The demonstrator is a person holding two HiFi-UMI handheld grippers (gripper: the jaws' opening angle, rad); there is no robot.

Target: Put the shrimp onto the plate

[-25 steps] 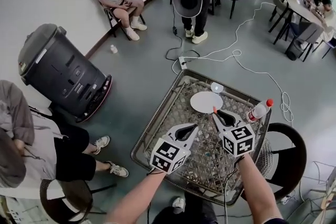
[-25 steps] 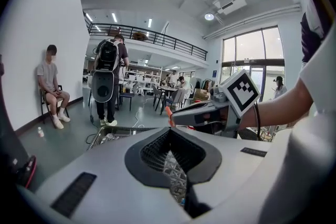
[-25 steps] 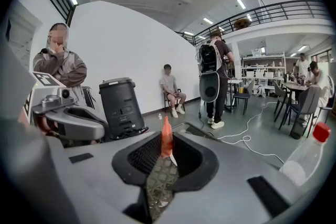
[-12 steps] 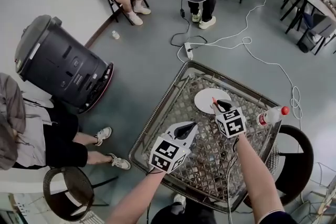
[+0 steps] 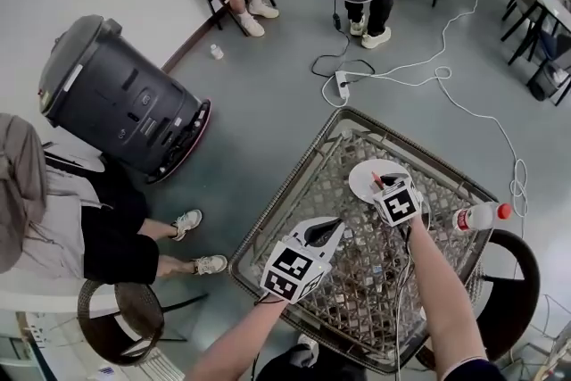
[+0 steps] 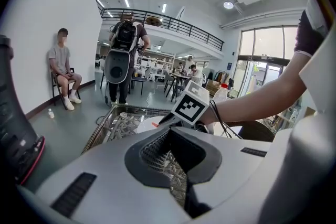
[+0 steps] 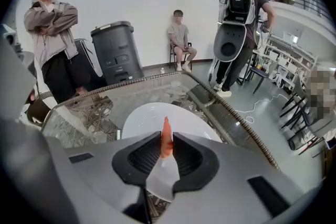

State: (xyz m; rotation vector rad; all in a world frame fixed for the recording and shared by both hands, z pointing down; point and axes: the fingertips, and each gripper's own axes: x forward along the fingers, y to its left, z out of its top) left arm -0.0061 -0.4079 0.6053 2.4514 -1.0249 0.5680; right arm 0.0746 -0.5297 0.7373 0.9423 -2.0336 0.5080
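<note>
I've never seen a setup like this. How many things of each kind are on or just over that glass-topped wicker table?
Hand-held grippers with marker cubes: 2 (left gripper, right gripper)
Round white plate: 1
Orange shrimp, pinched in the right gripper: 1
Clear plastic bottle with red cap: 1
Small clear round cup or lid: 1
Total: 6

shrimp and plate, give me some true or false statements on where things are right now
1. The right gripper holds the shrimp between its jaws. True.
2. The shrimp lies flat on the plate. False: it is held in the right gripper, above the plate.
3. The left gripper grips a bottle. False: nothing is between its jaws.
4. A red-capped bottle is at the right edge of the table. True.
</note>
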